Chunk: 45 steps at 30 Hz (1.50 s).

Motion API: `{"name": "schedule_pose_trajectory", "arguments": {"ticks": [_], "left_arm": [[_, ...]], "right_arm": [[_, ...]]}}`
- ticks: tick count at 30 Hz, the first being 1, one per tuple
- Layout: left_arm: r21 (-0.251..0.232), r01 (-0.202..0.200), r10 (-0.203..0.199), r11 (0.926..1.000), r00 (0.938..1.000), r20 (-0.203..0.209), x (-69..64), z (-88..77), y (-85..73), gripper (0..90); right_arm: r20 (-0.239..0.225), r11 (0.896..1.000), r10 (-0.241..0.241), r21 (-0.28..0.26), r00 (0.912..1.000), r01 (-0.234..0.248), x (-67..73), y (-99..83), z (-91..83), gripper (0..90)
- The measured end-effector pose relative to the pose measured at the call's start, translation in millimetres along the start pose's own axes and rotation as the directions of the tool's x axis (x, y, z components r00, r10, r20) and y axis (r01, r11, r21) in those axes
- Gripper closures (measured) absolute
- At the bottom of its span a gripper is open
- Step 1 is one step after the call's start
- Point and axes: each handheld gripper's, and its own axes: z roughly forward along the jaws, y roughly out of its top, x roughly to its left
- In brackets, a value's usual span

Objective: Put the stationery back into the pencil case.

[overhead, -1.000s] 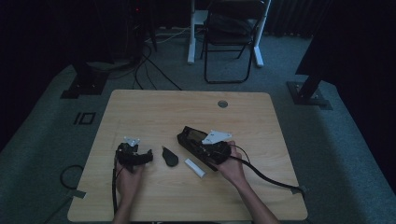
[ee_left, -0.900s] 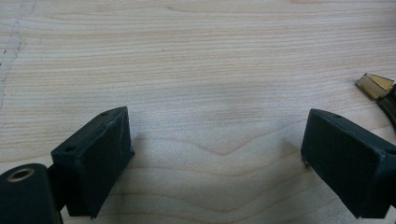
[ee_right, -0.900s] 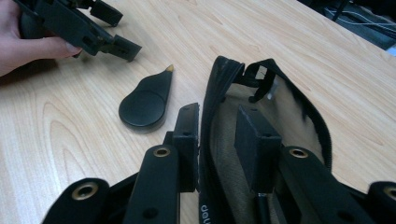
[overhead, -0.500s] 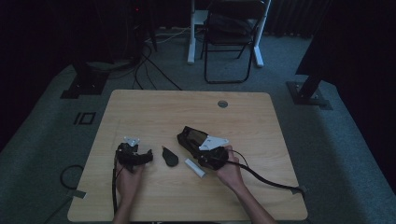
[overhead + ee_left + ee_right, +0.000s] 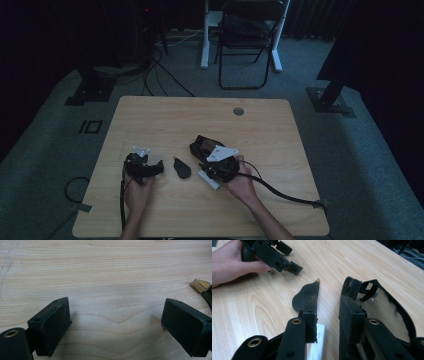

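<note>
My right gripper (image 5: 327, 322) sits low over the wooden table (image 5: 280, 130), held in my right hand (image 5: 243, 184) near the table's middle. Its two black jaws stand a narrow gap apart and have just been opening a little; bare wood shows through the gap. The jaw on the right of the right gripper view lies against the rim of an open black pouch (image 5: 387, 307) with mesh lining, though I cannot tell whether it presses on it. In the high view the pouch (image 5: 202, 145) lies just beyond the gripper. Under the jaw on the left of that view lies a small white box (image 5: 318, 342), flat on the wood. Just ahead of that jaw rests a flat black teardrop-shaped piece with a gold tip (image 5: 305, 296); from above it (image 5: 181, 168) lies between my two grippers.

My left gripper (image 5: 116, 327) rests on the left part of the table in my left hand (image 5: 136, 192). Its jaws stand wide apart with only bare wood between them. The gold tip shows at the right edge of the left gripper view.
</note>
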Motion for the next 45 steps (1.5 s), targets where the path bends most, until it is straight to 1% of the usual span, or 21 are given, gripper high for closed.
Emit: {"name": "schedule_pose_trajectory", "arguments": {"ticks": [6,13,17,28,38,40,45], "left_arm": [[0.000,0.000,0.000,1.0000,1.0000,0.000,0.0,0.0,0.0,8.8],[-0.001,0.001,-0.001,1.0000,1.0000,0.000,0.0,0.1,0.0,8.8],[0.000,0.000,0.000,1.0000,1.0000,0.000,0.0,0.0,0.0,8.8],[0.000,0.000,0.000,1.0000,1.0000,0.000,0.0,0.0,0.0,8.8],[0.000,0.000,0.000,1.0000,1.0000,0.000,0.0,0.0,0.0,8.8],[0.000,-0.001,0.001,1.0000,1.0000,0.000,0.0,0.0,0.0,8.8],[-0.001,0.001,-0.001,1.0000,1.0000,0.000,0.0,0.0,-0.1,8.9]], "right_arm": [[0.006,1.000,0.014,0.018,0.9999,-0.014,3.7,-4.2,7.0,66.1],[0.005,0.999,0.031,0.040,0.9995,-0.031,6.8,-9.5,15.4,66.0],[0.012,0.998,0.037,0.052,0.9992,-0.038,8.4,-12.2,20.0,66.0],[0.028,0.995,0.034,0.088,0.9990,-0.036,12.4,-18.2,28.8,65.7],[0.027,0.993,0.025,0.111,0.9993,-0.027,14.2,-22.5,34.5,65.9],[0.029,0.992,0.032,0.120,0.9991,-0.035,14.8,-23.6,35.9,66.0],[0.030,0.991,0.030,0.130,0.9991,-0.034,15.0,-25.6,38.5,66.2]]}}
